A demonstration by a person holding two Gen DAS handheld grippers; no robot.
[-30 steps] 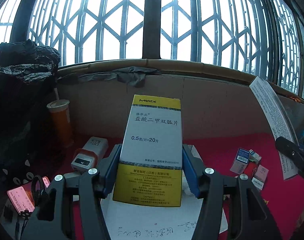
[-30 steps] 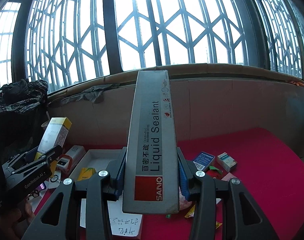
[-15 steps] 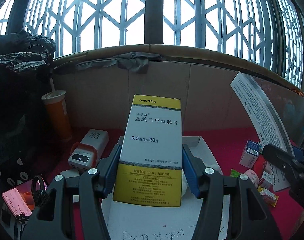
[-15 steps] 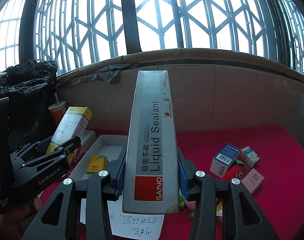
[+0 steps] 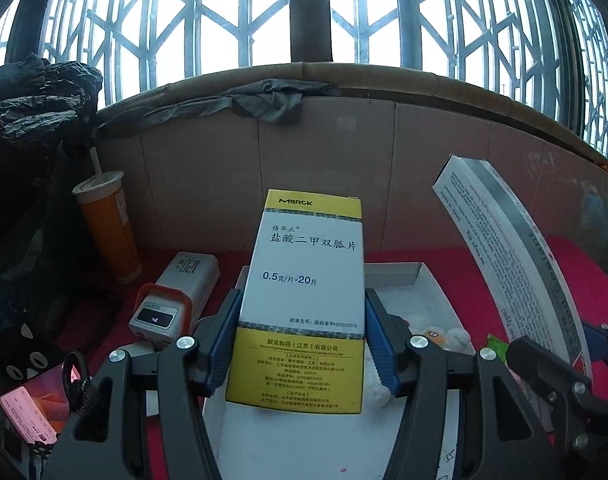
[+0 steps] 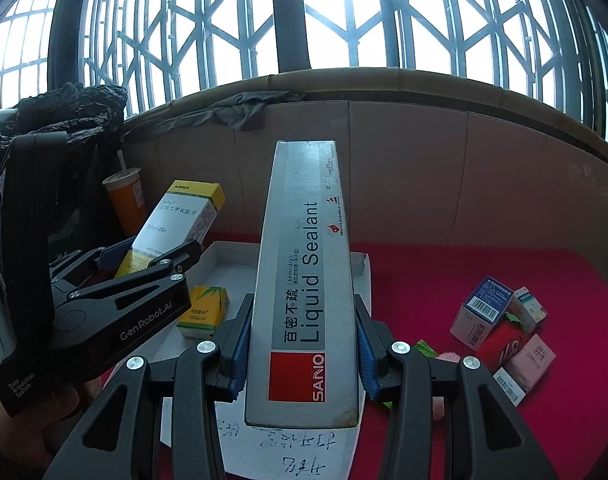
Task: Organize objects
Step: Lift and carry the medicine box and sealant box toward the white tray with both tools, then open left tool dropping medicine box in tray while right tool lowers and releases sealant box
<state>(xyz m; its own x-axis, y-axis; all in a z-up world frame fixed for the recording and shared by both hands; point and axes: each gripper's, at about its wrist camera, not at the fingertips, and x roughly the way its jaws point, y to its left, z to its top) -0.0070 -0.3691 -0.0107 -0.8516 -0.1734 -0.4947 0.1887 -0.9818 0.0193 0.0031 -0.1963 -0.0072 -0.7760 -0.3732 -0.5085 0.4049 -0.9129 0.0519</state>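
My left gripper point(image 5: 302, 344) is shut on a white and yellow Merck medicine box point(image 5: 308, 280), held upright over the shallow white tray point(image 5: 428, 280). The same box point(image 6: 176, 220) and left gripper point(image 6: 144, 264) show at the left of the right wrist view. My right gripper point(image 6: 302, 352) is shut on a long grey Liquid Sealant box point(image 6: 304, 280), which points away over the tray point(image 6: 364, 276). That sealant box point(image 5: 512, 264) leans in at the right of the left wrist view. A small yellow box point(image 6: 204, 312) lies inside the tray.
An orange cup with a straw point(image 5: 108, 224) and a white power bank point(image 5: 176, 300) stand left of the tray. Several small medicine boxes point(image 6: 500, 320) lie on the red cloth point(image 6: 544, 280) at the right. A cardboard wall point(image 5: 424, 176) backs the table. Handwritten paper point(image 6: 288, 444) lies in front.
Both grippers have moved forward and down toward the tray with their boxes still held. The tray and the items around it look larger and closer.
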